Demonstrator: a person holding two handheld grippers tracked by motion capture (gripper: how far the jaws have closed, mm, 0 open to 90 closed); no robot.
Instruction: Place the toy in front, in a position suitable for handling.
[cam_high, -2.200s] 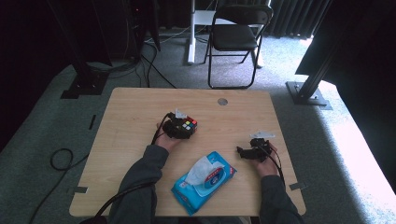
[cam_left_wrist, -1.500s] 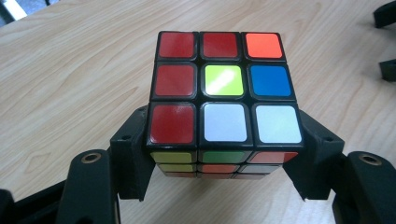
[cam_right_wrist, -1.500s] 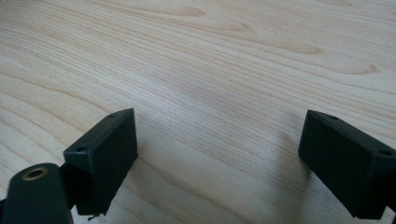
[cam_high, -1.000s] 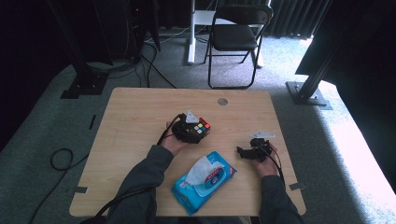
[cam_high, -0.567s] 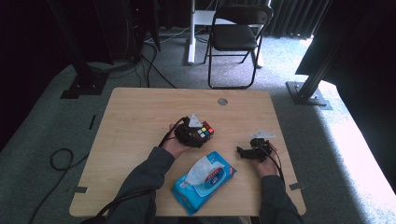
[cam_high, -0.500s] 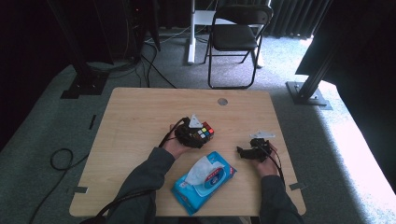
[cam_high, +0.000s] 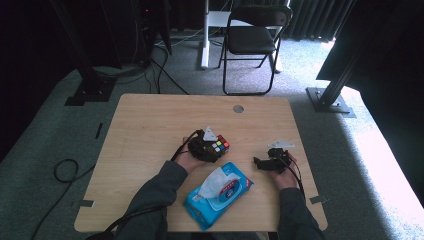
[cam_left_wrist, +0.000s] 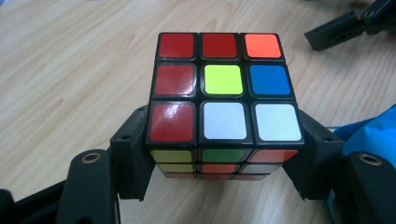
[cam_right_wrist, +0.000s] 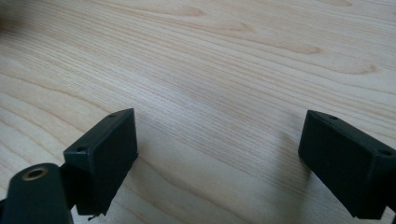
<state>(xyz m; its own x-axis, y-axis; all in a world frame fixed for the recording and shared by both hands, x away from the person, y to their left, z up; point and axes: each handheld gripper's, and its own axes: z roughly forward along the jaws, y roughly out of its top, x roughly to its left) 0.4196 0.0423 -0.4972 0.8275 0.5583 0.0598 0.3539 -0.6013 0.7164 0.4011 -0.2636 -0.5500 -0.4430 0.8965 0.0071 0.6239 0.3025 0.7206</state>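
High view looking down on the wooden table (cam_high: 150, 130), both gripper views close above its surface

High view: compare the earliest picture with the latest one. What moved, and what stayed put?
The left hand-held gripper, shut on the puzzle cube, carried it to the right, toward the right hand-held gripper. That one stayed open in place, and the wipes pack did not move.

Legible markings: none.
You will find print only on the blue wipes pack (cam_high: 218, 194), where a red-and-white label sits beside the white flap, too small and blurred for you to read. The puzzle cube (cam_left_wrist: 223, 100) gives you plain coloured stickers, no letters or numerals; the table (cam_high: 150, 125) bears no sign.
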